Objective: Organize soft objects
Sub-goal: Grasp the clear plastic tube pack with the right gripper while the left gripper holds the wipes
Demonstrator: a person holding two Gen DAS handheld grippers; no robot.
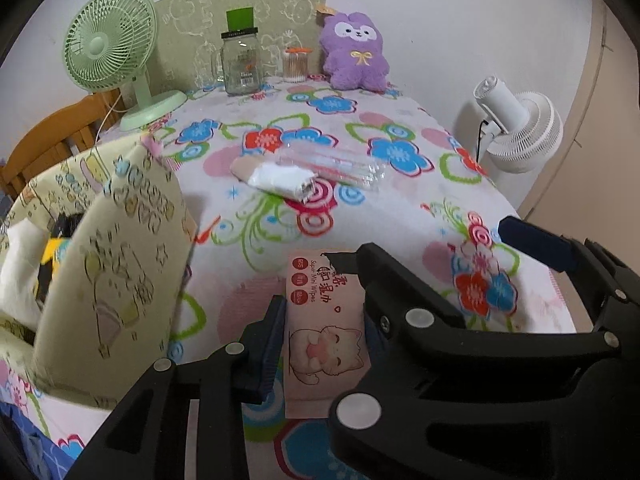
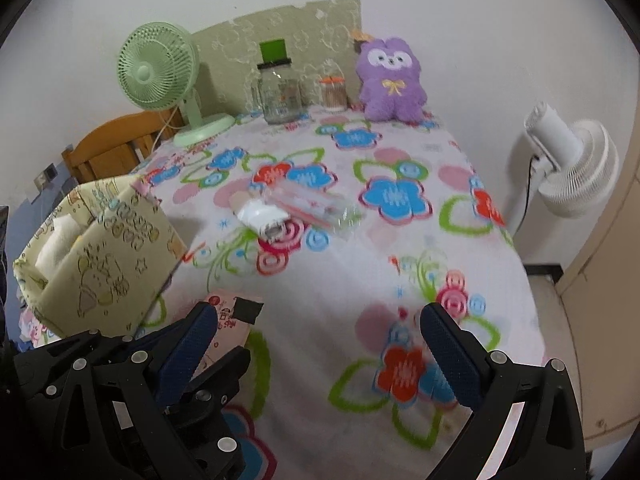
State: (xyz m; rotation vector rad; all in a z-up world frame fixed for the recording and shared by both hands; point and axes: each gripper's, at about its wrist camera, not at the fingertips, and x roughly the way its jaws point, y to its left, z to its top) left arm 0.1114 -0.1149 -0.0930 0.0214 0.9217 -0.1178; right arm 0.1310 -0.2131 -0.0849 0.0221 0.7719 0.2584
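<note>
Nearest the left wrist camera, the left gripper (image 1: pixel 320 320) pinches a pink wipes pack (image 1: pixel 326 332) between its fingers (image 1: pixel 268 344), partly closed, the pads pressing both long sides. The pack sits above the near part of the bench (image 1: pixel 400 216), which is covered in a flowered cloth. In the right wrist view, the right gripper (image 2: pixel 320 340) has its fingers (image 2: pixel 452 356) spread wide with nothing between them, only cloth below. It hangs just beside the left gripper, on its right. A cream fabric storage box (image 1: pixel 108 272) stands at the left edge of the bench, near the pack, with white soft items inside. Mid-bench lie a white folded pouch (image 1: pixel 280 182) and a clear plastic packet (image 1: pixel 340 164), touching. Bare cloth lies open between them and the grippers. A purple plush toy (image 1: pixel 356 54) stands at the far edge.
</note>
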